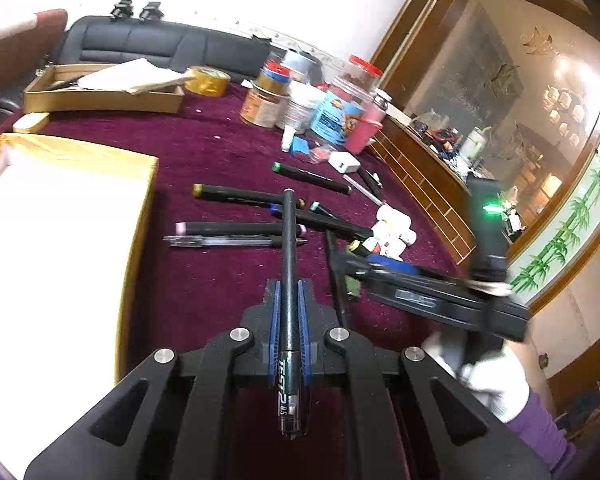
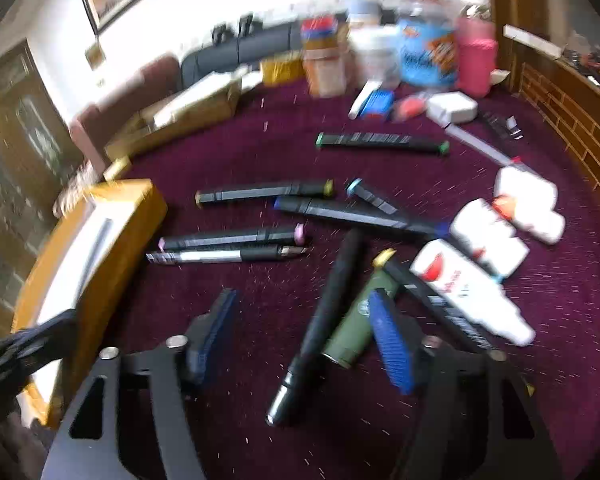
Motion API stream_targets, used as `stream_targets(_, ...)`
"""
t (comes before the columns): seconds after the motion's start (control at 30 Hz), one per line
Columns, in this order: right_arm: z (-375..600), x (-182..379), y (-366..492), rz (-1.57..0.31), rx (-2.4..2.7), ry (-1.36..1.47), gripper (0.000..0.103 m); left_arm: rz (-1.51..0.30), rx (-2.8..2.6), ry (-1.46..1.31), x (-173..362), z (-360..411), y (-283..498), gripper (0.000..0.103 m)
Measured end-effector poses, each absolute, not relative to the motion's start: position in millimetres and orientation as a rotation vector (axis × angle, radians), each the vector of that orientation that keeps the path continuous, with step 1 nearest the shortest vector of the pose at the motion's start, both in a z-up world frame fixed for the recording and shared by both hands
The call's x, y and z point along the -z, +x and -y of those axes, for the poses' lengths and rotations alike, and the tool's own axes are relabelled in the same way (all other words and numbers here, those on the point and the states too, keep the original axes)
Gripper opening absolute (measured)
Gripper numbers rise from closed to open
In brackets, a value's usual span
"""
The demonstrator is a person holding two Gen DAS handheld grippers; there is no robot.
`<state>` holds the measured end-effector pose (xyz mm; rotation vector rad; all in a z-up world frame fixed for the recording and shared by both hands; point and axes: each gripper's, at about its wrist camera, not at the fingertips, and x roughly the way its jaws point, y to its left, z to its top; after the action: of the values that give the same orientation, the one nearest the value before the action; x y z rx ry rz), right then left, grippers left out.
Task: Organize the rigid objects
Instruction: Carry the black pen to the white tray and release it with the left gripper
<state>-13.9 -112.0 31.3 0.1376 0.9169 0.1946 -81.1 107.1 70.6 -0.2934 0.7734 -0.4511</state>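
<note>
Already the left tongs (image 1: 288, 300) are clamped on a black pen (image 1: 289, 280), which runs lengthwise between the blue pads and juts out ahead over the maroon table (image 1: 204, 152). The gold box (image 1: 140, 216) with its white lining sits just to the left, likely where the pen belongs. The grip runs along the barrel, so the pen could slide forward or swing if the tongs tilt steeply, and its tip could catch the box wall on the way in. The right tongs (image 2: 300, 336) stand open with nothing pressed between the pads, low over a black marker (image 2: 324, 320) and a green tube (image 2: 356, 320) that lie touching; closing there could nip both or nudge the white bottles (image 2: 472, 280) beside them. More markers (image 1: 244, 196) lie crossed in the middle, and jars (image 1: 332, 108) crowd the far edge, so any sweep across risks scattering them.
</note>
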Motion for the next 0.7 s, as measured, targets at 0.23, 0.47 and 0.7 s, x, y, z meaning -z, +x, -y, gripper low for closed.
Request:
stream_targets(0.23,98.0,-14.7,-0.8,-0.942,-0.086,0.054,0.054,-0.750,0.439,-0.322,-71.7,-131.2,-92.4,0.006)
stream_targets(0.47,87.2,-11.4,7.1,-0.994,-0.115,0.019,0.046,-0.744,0.440,-0.363,-66.9,-146.3,-96.8,0.006)
stream_targets(0.7,90.8,-10.0,-2.1,-0.971,-0.029,0.026,0.015,-0.730,0.420,-0.387,-66.2,-168.1,-104.4,0.006)
